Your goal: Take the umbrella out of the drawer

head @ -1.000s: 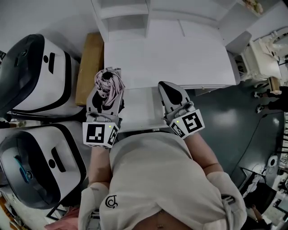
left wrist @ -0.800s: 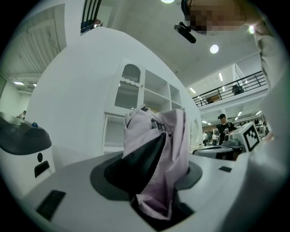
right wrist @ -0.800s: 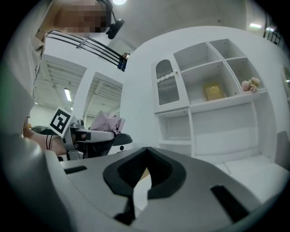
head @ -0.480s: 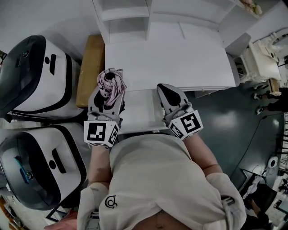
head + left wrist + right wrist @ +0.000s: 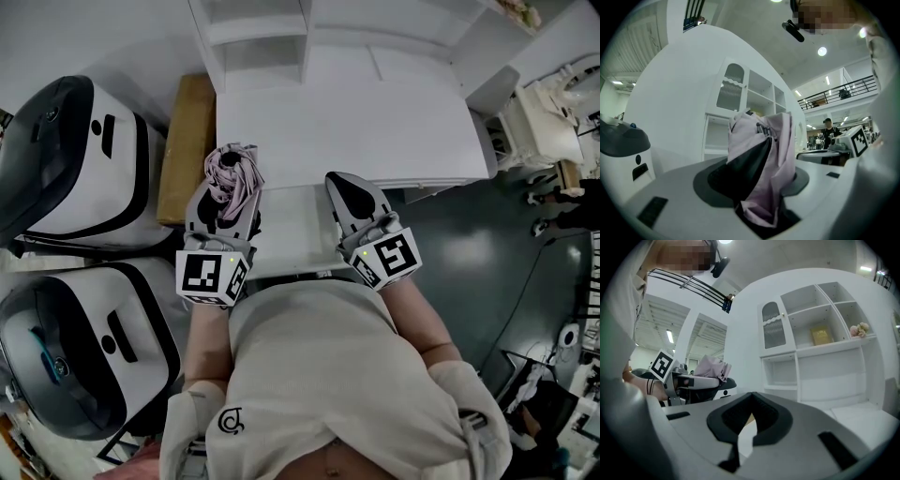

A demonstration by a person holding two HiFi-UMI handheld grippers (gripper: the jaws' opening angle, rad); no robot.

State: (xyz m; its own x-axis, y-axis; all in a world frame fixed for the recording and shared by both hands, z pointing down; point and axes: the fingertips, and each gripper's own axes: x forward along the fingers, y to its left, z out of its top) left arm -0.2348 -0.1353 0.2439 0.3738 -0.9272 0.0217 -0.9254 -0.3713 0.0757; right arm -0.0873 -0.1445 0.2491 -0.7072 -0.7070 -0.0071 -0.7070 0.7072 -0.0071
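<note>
Ahead of the left gripper's fingers, which are full with the folded pink cloth umbrella, the flat white desk top has room. Just left of them a brown cardboard box and two big white-and-black machines block the way. Between both grippers lies the pulled-out white drawer. Right of the right gripper's fingers there is open dark floor.

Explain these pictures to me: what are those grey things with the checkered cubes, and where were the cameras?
No robot here: a person holds a two-jaw gripper in each hand. The head view comes from a camera on the person's head, looking down; the other two ride on the grippers, looking along their jaws. The left gripper is clamped on a folded pink umbrella. The right gripper is shut, holding nothing. Both sit by the pulled-out drawer of a white desk. The marker cubes are parts of the grippers.
</note>
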